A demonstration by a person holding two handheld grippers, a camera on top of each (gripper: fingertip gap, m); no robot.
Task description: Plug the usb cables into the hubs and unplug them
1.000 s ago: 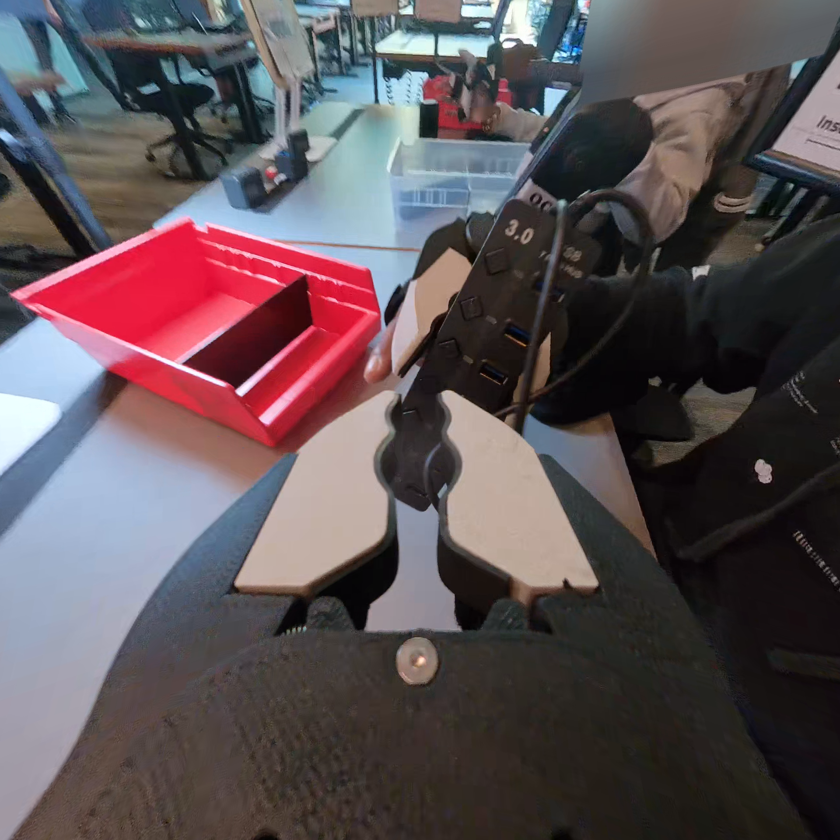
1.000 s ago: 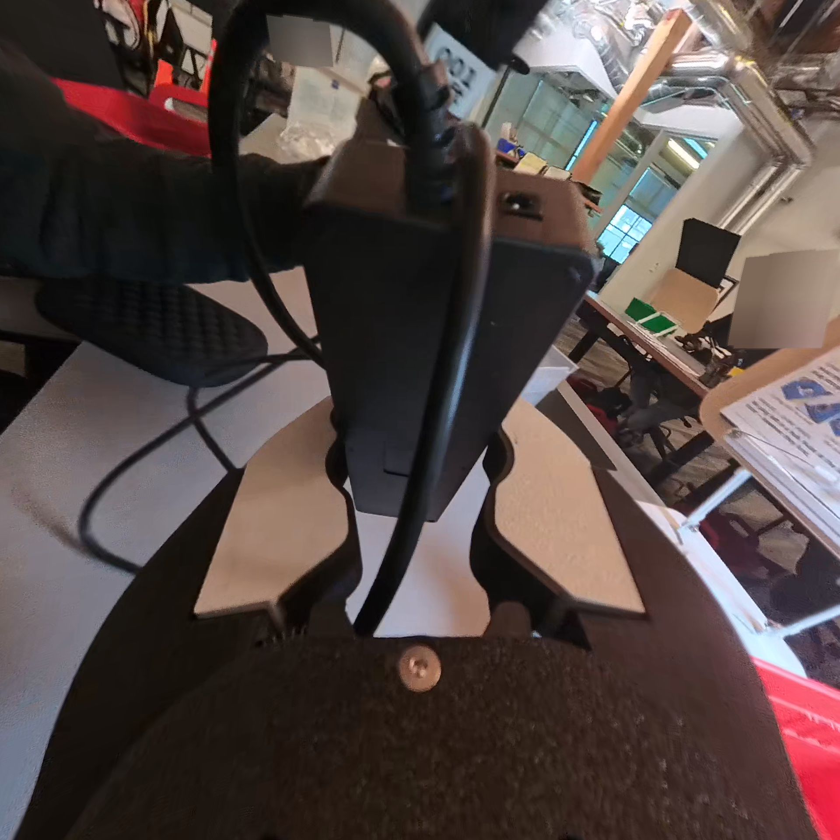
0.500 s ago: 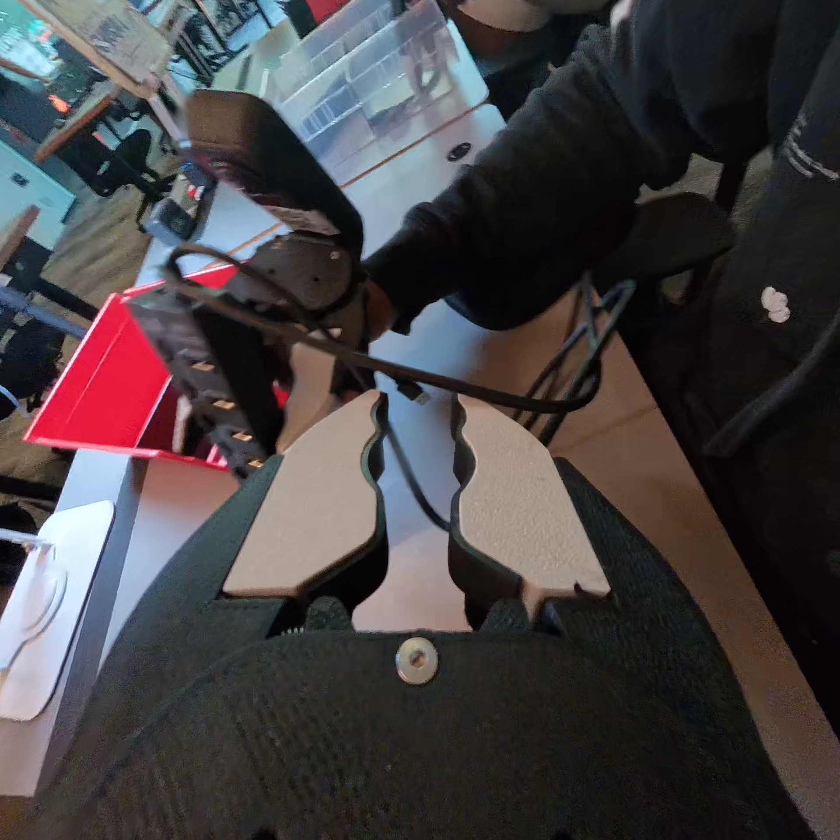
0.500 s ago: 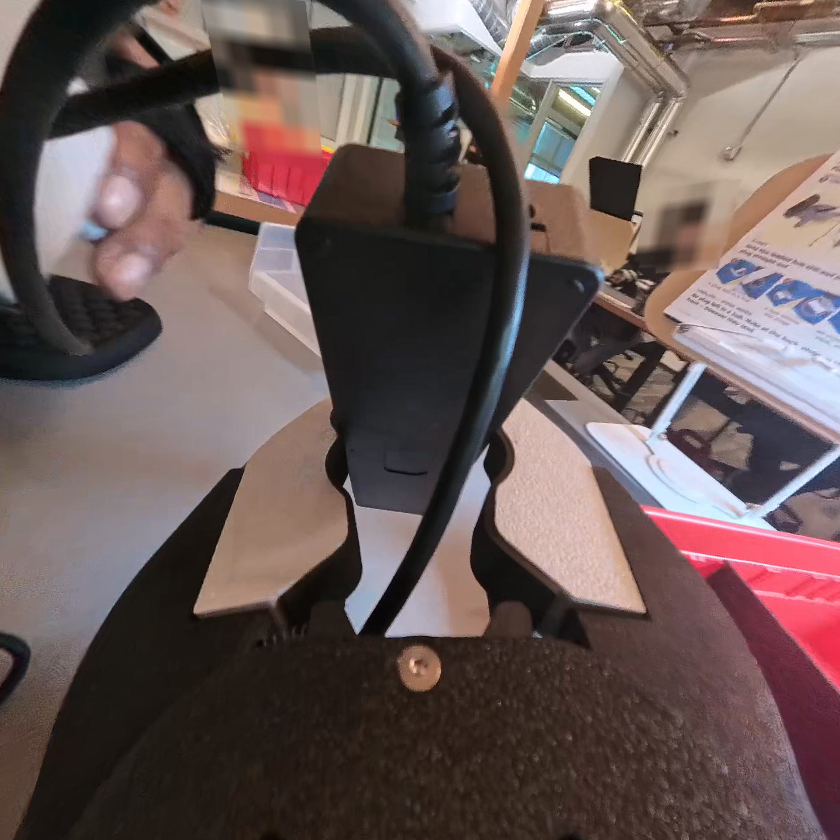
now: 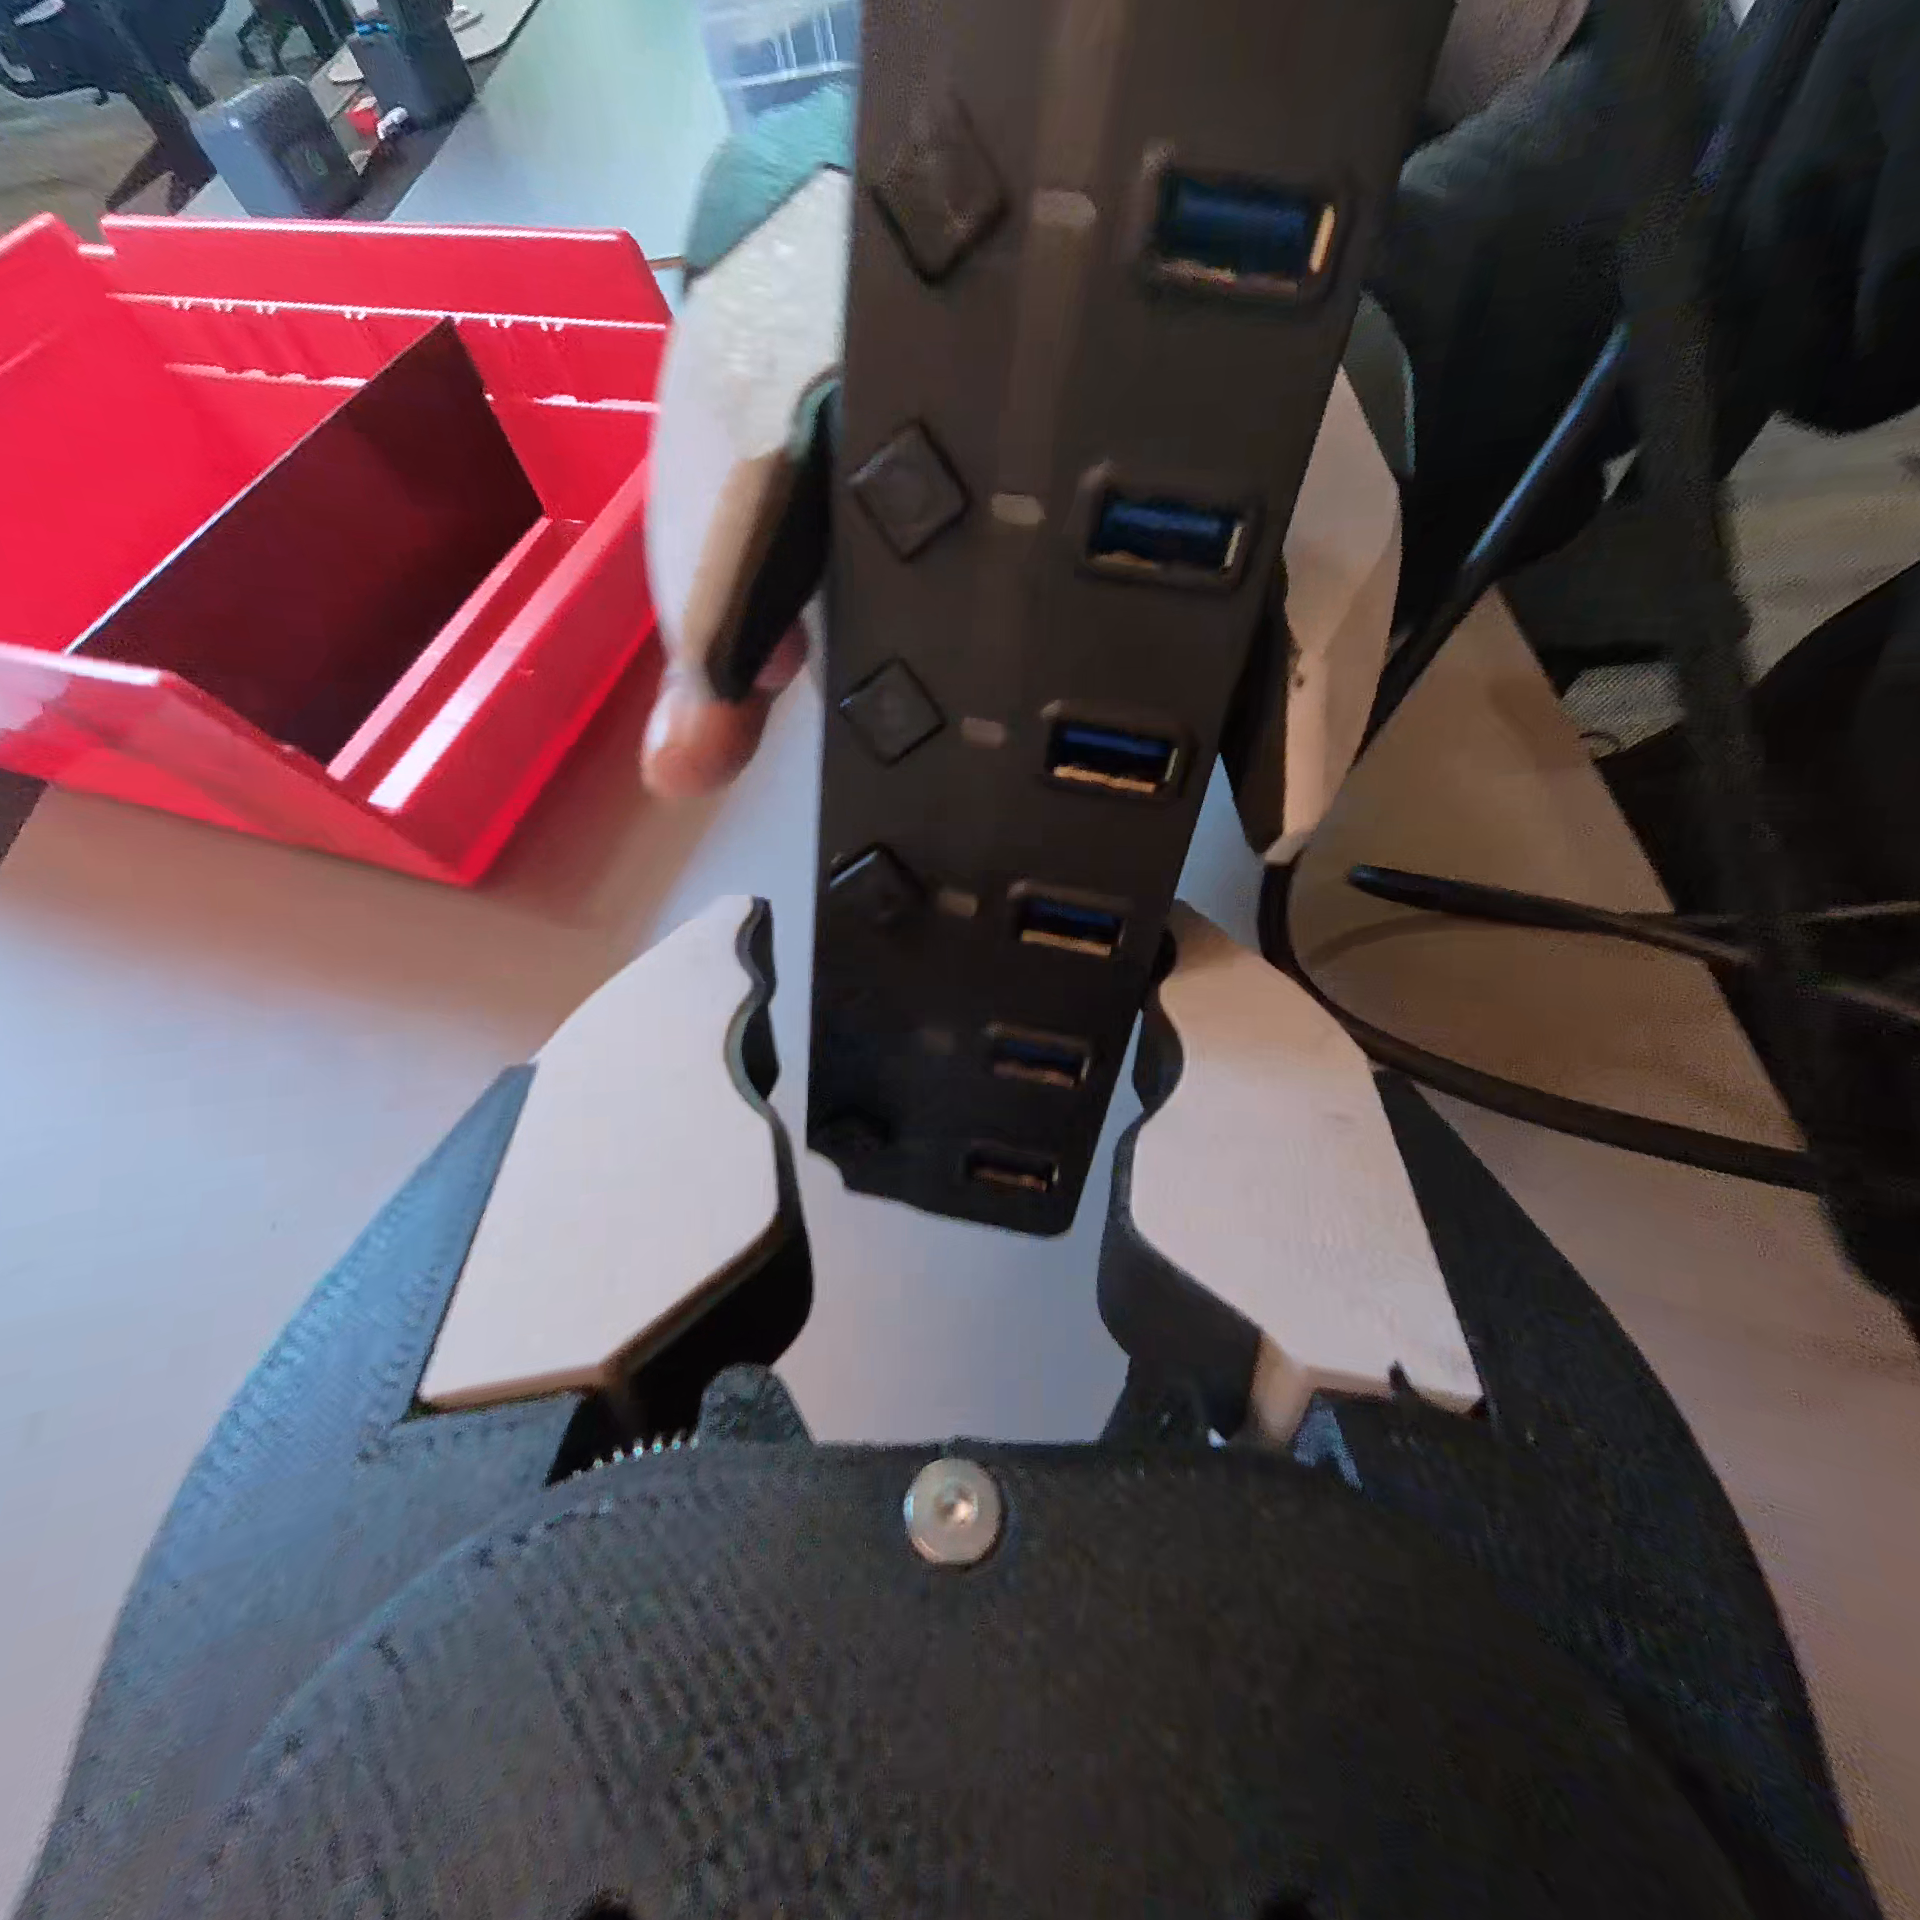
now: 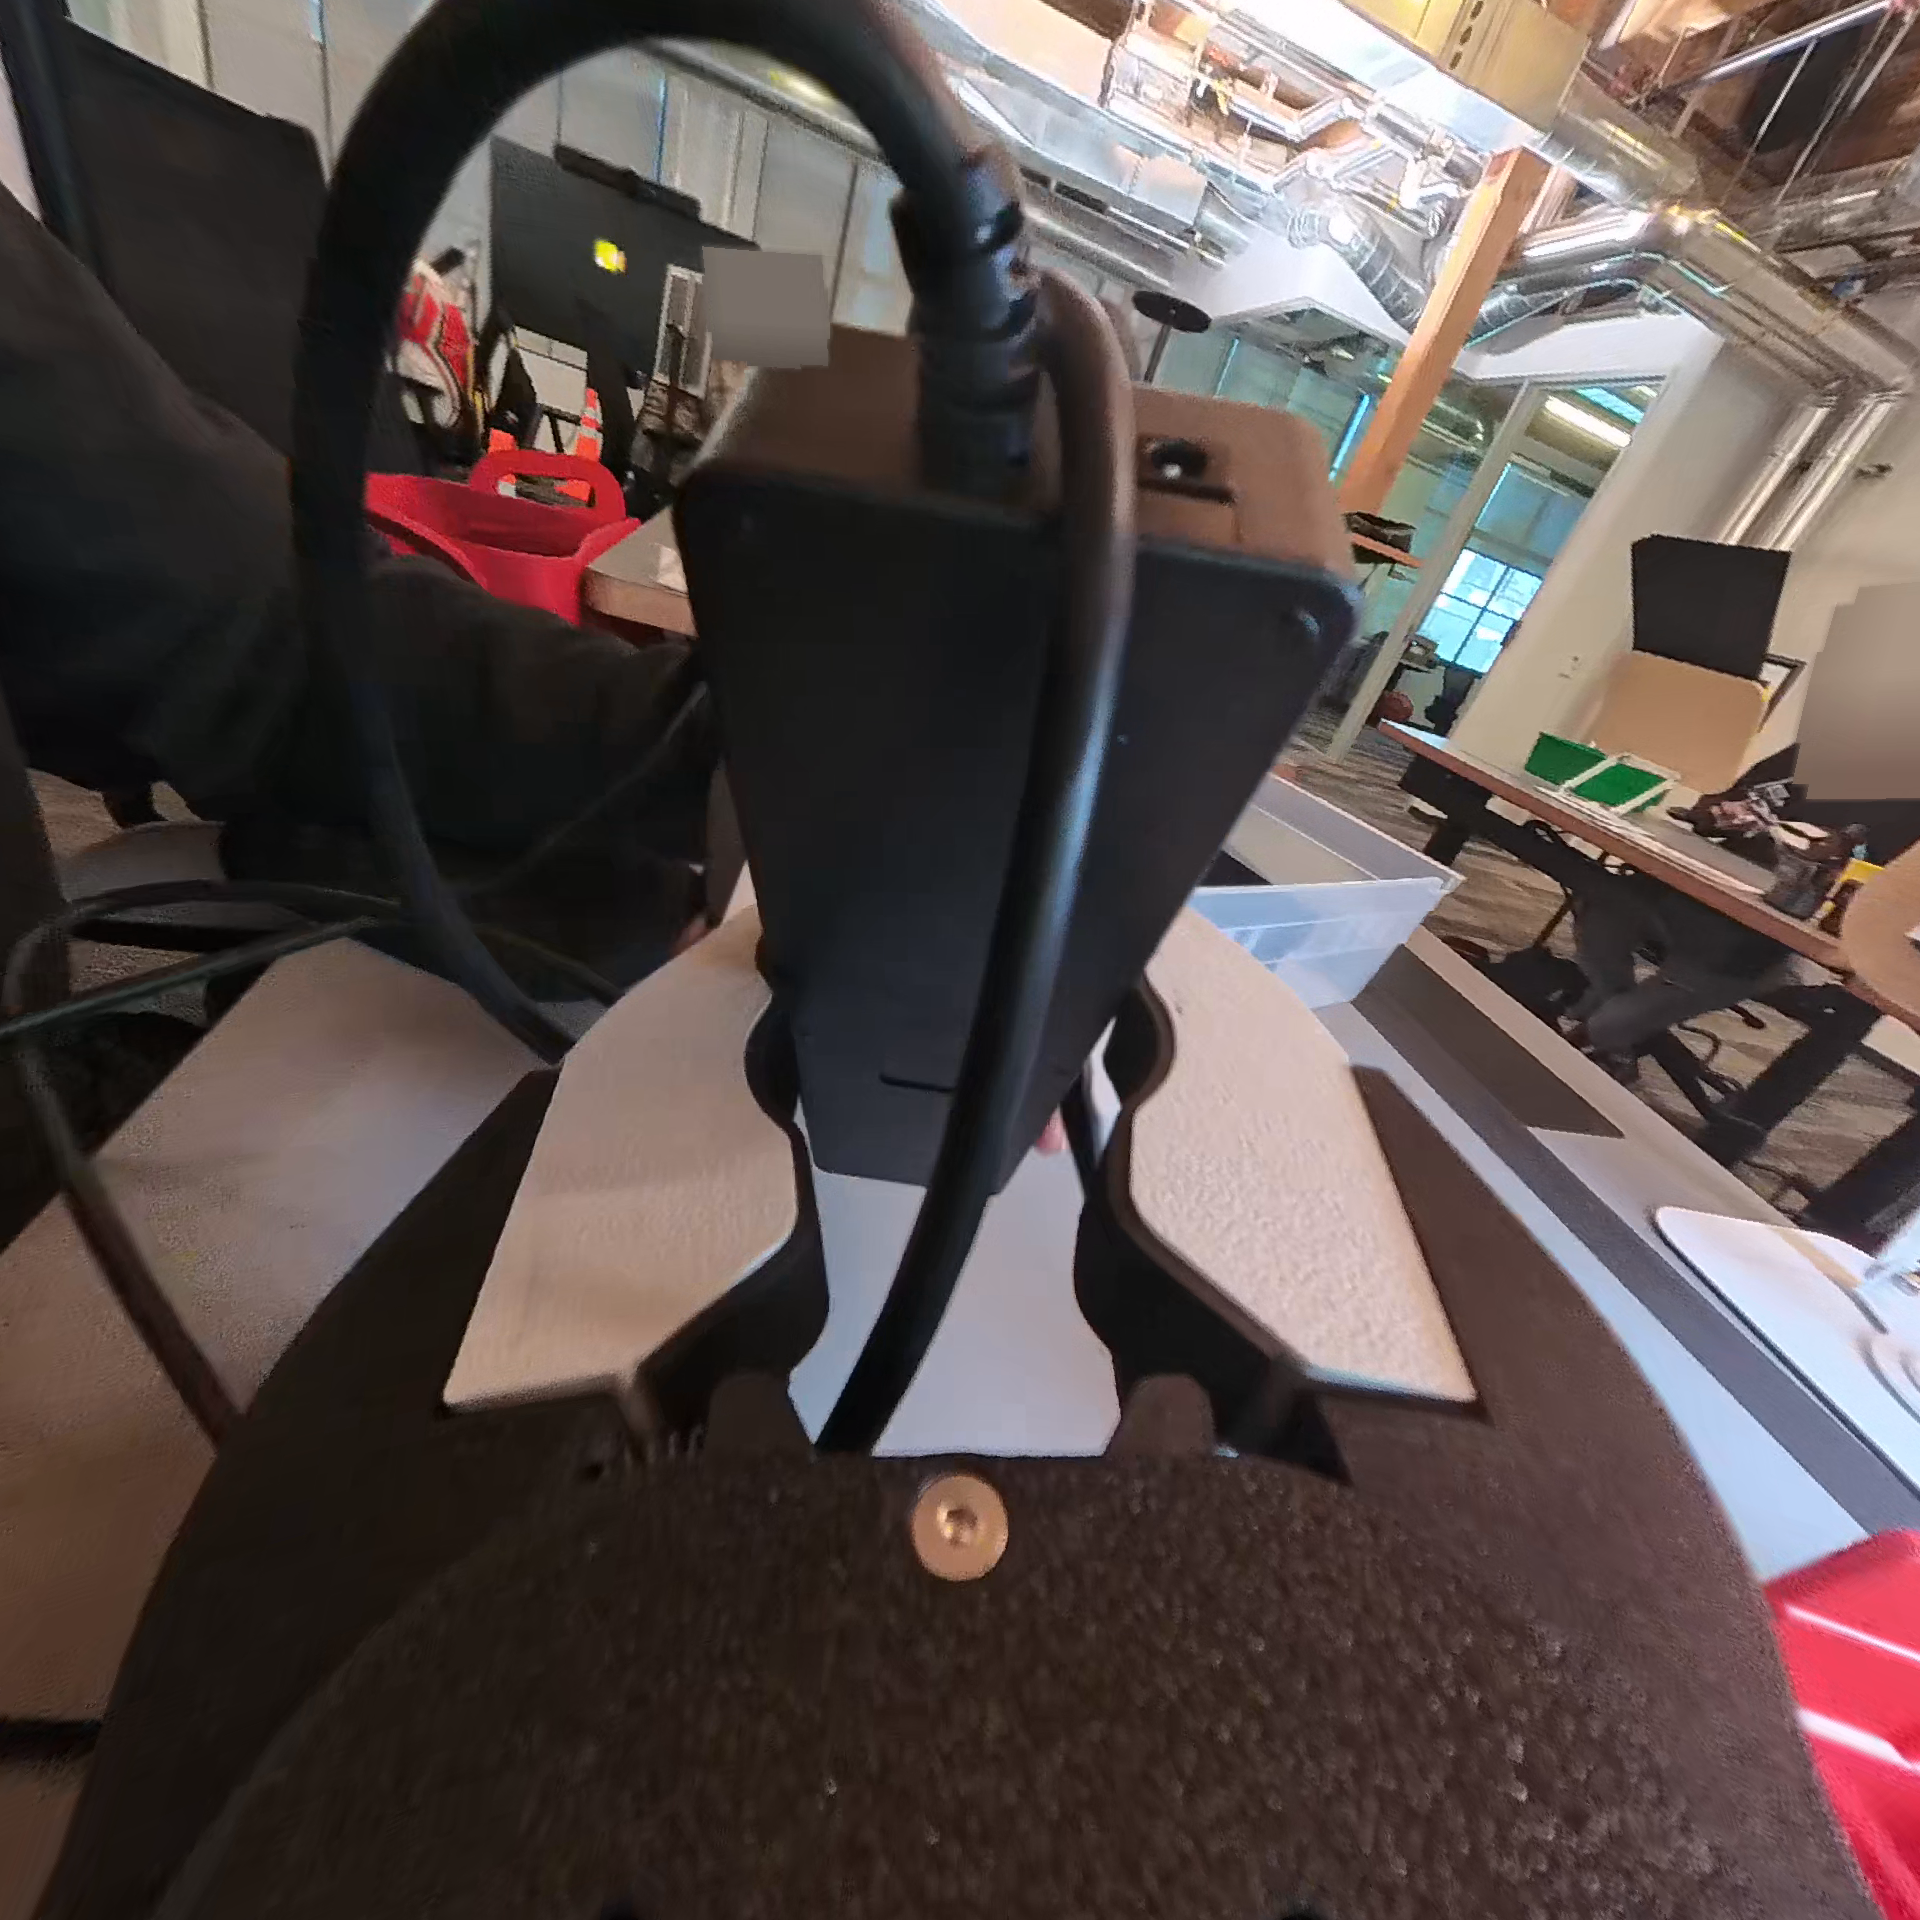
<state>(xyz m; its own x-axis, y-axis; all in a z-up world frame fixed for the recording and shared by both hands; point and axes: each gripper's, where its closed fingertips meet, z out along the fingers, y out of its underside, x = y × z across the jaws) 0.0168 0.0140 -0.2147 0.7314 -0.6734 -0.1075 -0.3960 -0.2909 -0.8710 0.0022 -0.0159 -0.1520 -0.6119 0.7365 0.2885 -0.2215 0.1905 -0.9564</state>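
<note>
A black USB hub (image 5: pixel 997 623) with a row of blue ports and diamond buttons stands upright above the table. My left gripper (image 5: pixel 961 935) is open, its jaws straddling the hub's lower end with a small gap on the left side. The right gripper's fingers (image 5: pixel 717 468) clamp the hub higher up from behind. In the right wrist view my right gripper (image 6: pixel 956 987) is shut on the hub's plain back (image 6: pixel 883 727). The hub's black cable (image 6: pixel 353 520) loops from its top and runs down between the fingers. No plug sits in the visible ports.
A red bin (image 5: pixel 312 520) with a black divider sits on the table to the left. Black cables (image 5: pixel 1507 1091) lie on the table to the right, by a person's dark sleeve (image 5: pixel 1818 312). A clear plastic box (image 6: pixel 1320 925) and a white stand base (image 6: pixel 1766 1299) are farther off. One gripper's finger ends stand about 6 cm off the other's.
A second ago my left gripper was shut on a plug at the hub's lower end. It let go, swung away, then came back with jaws wider apart around the hub's end. The right kept hold.
</note>
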